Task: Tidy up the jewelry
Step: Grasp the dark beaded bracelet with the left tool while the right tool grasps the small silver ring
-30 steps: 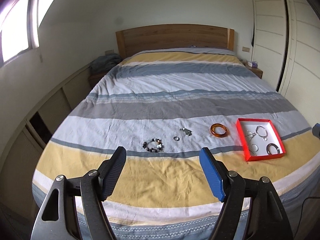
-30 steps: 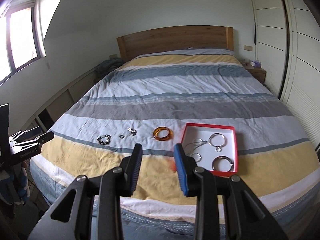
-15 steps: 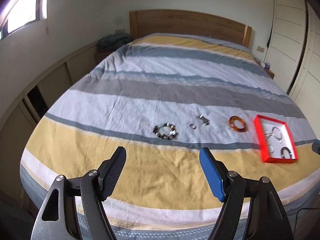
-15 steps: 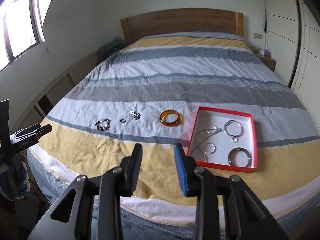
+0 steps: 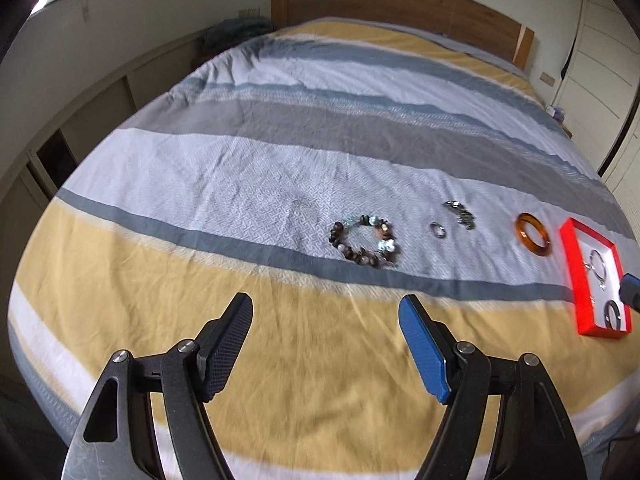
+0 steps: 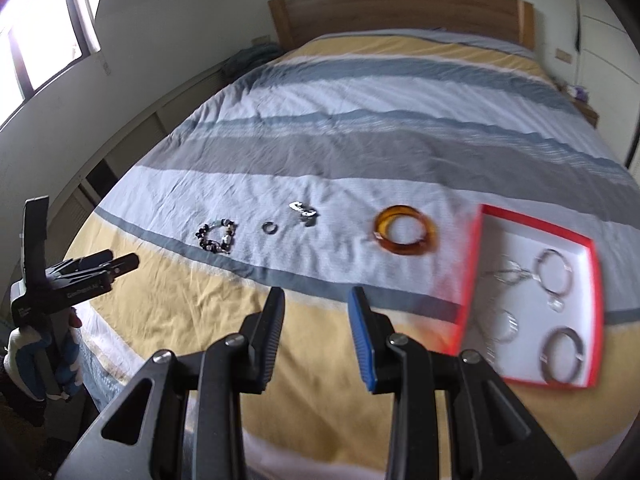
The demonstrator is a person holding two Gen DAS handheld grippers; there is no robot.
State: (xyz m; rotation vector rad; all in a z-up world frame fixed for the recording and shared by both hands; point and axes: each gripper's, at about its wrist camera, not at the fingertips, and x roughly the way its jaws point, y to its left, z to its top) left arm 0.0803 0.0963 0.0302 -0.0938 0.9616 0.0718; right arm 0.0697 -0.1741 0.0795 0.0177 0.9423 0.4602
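Both grippers have come closer to the bed [image 5: 280,168] and tipped down since half a second ago, so the jewelry looks larger. Left gripper [image 5: 325,322] hangs over the yellow stripe, fingers wide with nothing between them; the bead bracelet [image 5: 363,240] lies just beyond it. Right gripper [image 6: 316,312] has a narrower gap, also holding nothing. On the white stripe, left to right: bead bracelet, small ring [image 6: 269,227], silver clump [image 6: 304,213], amber bangle [image 6: 405,230]. Just right of the bangle sits the red box [image 6: 476,240] with silver hoops inside
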